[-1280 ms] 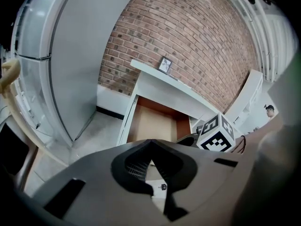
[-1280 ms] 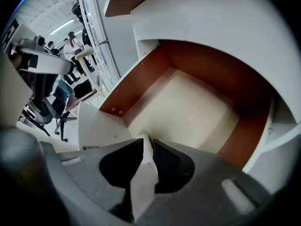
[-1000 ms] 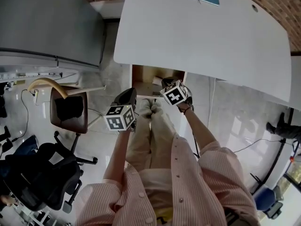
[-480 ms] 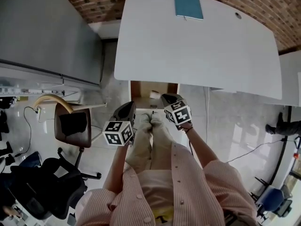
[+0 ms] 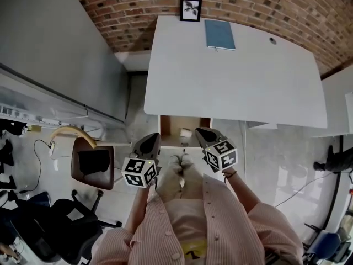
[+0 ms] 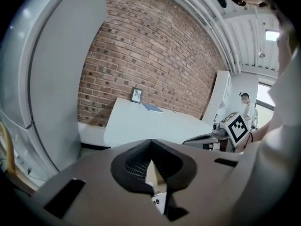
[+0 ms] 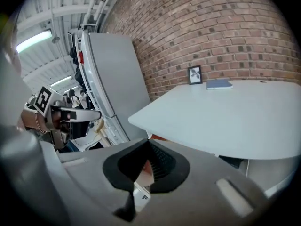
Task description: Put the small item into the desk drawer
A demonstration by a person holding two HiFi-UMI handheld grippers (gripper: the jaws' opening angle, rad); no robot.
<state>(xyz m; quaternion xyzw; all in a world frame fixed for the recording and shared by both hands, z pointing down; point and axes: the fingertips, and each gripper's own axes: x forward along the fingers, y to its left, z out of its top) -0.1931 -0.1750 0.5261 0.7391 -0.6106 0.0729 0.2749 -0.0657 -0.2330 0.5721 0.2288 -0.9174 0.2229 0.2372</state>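
The white desk point(image 5: 237, 76) has its wooden drawer point(image 5: 167, 127) pulled open under the front edge. A small white item point(image 5: 186, 132) lies inside the drawer. My left gripper point(image 5: 151, 138) hovers just left of the drawer front, shut and empty. My right gripper point(image 5: 201, 131) is at the drawer's right front corner, also shut with nothing between its jaws. In the left gripper view the left gripper point(image 6: 151, 145) points over the desk top point(image 6: 155, 124). The right gripper point(image 7: 147, 146) in its own view aims at the desk's edge point(image 7: 141, 119).
A framed picture point(image 5: 191, 9) and a blue notebook point(image 5: 219, 34) sit at the desk's back by the brick wall point(image 5: 265, 4). A brown chair point(image 5: 92, 163) and a black office chair point(image 5: 55, 225) stand left. The person's legs point(image 5: 179, 178) are right before the drawer.
Both grippers have drawn back from the drawer toward the person. The right gripper, earlier over the drawer, is now at its front corner. The head view has lifted, showing the whole desk.
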